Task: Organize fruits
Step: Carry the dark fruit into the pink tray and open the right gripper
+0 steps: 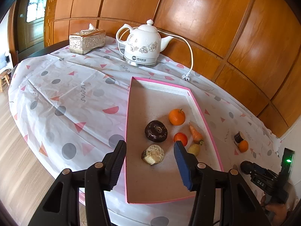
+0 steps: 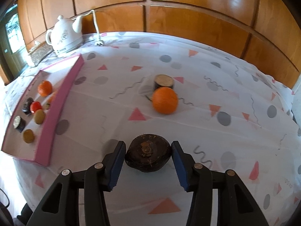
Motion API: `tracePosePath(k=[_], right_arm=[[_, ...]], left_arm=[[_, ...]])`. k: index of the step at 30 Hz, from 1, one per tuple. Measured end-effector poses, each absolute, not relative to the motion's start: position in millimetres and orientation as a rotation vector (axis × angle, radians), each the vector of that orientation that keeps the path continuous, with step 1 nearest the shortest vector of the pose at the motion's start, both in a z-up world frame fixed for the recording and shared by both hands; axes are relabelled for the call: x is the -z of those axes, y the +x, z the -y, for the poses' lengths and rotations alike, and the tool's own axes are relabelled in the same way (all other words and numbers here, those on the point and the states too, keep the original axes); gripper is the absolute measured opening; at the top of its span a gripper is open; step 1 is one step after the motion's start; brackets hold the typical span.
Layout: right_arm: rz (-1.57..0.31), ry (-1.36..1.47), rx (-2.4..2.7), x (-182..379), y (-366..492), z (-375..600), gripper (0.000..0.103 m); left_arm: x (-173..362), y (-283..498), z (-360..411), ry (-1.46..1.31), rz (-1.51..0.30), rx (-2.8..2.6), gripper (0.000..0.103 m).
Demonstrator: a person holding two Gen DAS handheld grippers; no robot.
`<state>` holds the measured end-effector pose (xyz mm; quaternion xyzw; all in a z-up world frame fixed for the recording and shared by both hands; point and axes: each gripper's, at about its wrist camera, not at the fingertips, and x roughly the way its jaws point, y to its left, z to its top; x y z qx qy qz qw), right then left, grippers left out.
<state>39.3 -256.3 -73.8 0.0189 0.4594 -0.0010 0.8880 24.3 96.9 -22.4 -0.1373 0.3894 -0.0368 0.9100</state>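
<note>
fruit between the pads — right gripper [image 2: 148, 151] closed on a dark round fruit [image 2: 148, 155] on the tablecloth [image 2: 207, 71]; left gripper [image 1: 150, 150] open above the pink tray [image 1: 160, 180].

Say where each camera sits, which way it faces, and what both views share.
Left wrist: on the left gripper, angled down over the pink tray; its fingers and the other gripper show.
Right wrist: on the right gripper, angled down at a dark fruit between its fingers.
Shared: tray, kettle, orange on the tablecloth.
</note>
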Motion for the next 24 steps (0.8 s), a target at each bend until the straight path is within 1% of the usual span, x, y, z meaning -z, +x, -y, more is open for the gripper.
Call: tracePosePath(k=[2, 13, 24], right_arm=[[-0.946, 0.044, -0.024, 68.9, 40.3, 250.5, 0.050], [-0.872, 0.021, -0.221, 29.1, 45.5, 196.8, 0.050], [-0.876, -0.004, -0.501, 20.7, 46.2, 113.1, 0.050]], left_arm=[[21.3, 23.7, -98.9, -0.289, -0.797, 0.073, 0.056], [20.7, 22.9, -104.6, -0.313, -0.789, 0.069, 0.056], [16.8, 29.0, -142.7, -0.370, -0.760, -0.011, 0.056]])
